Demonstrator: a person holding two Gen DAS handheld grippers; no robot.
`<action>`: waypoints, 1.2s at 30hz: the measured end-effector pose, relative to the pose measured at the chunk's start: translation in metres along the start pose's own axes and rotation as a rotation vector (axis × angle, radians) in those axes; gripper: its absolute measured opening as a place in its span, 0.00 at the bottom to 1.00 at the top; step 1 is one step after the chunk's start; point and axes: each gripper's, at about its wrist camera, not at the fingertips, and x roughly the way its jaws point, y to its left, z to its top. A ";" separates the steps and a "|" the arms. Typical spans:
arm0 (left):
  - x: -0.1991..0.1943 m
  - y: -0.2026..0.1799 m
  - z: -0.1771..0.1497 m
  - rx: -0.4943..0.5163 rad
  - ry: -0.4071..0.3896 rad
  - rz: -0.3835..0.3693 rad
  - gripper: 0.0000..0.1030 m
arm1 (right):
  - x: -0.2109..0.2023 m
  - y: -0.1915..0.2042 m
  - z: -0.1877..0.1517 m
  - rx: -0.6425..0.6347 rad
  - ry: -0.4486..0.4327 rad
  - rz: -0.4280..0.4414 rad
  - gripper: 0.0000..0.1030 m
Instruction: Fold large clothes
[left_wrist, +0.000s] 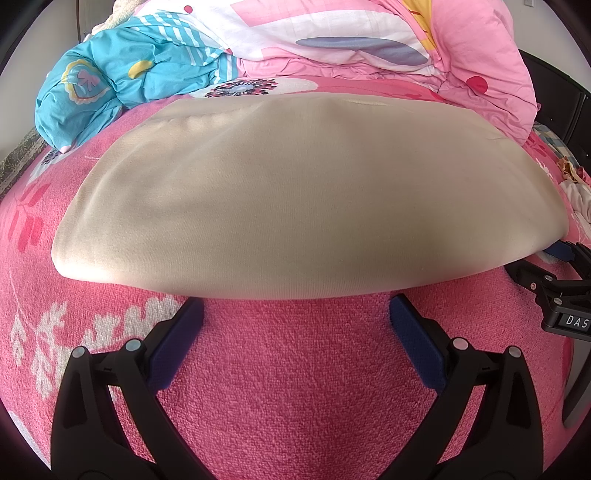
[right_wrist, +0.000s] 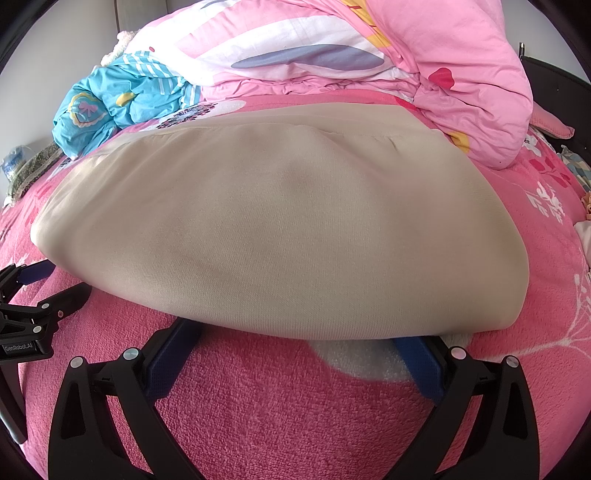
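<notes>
The beige garment is lying flat on the pink bed blanket, already doubled into a smooth, broad slab, with its rounded near fold facing both cameras. Behind it the bunched pink quilt and the blue bedding are crowding the far edge.

The step in hand looks like taking up this near edge for a further fold. To do it well, both claws should be sliding low along the blanket, catching every layer of the fold and none of the pile beneath, then lifting evenly so that the edge is staying straight and landing short of the quilt.

The left claw is standing wide apart and gripping nothing; its blue tips are disappearing just under the garment's near edge. The right claw is likewise spread wide and empty, its tips tucked beneath the fold towards the garment's right corner. Whether the tips are touching cloth is hidden.
</notes>
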 end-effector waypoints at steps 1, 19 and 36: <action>0.002 0.000 0.003 0.000 0.000 0.000 0.94 | 0.000 0.000 0.000 0.000 0.000 0.000 0.94; 0.000 0.000 0.000 0.000 0.000 0.000 0.94 | 0.000 0.000 0.000 0.000 0.000 0.000 0.94; 0.001 0.000 0.002 0.000 0.000 0.000 0.94 | 0.000 0.000 0.000 0.000 0.000 0.000 0.94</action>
